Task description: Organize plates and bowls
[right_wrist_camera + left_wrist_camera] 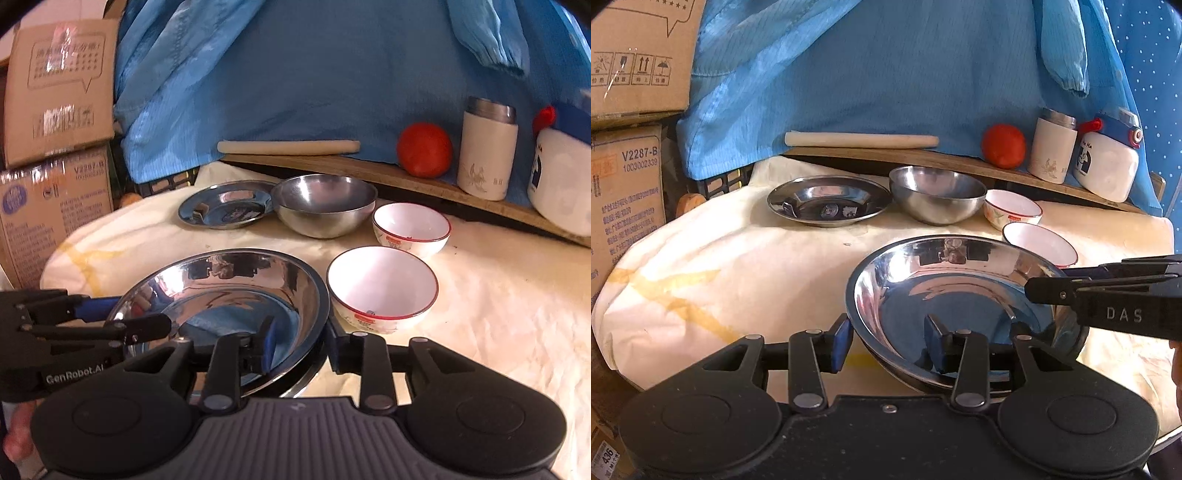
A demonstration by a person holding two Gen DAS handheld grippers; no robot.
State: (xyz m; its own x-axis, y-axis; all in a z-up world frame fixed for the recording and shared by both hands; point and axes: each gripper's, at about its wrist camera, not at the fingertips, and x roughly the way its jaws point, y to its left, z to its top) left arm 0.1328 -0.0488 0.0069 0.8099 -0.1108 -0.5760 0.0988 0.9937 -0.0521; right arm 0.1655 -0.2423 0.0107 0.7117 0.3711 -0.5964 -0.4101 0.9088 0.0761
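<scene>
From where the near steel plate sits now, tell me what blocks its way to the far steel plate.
Nothing visible does. Bare cloth lies between the near steel plate and the far steel plate. The steel bowl sits right of that path, beside the far plate.

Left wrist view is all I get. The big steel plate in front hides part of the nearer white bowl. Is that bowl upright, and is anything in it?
Observer: In the right wrist view the nearer white bowl shows whole: upright, empty, close beside the steel plate on its right. I cannot tell whether they touch.
Operator: How do the right gripper's fingers sit on the plate?
Observer: The right gripper straddles the near rim: one of its fingers is inside the plate, the other is outside, and there is a gap between them.
</scene>
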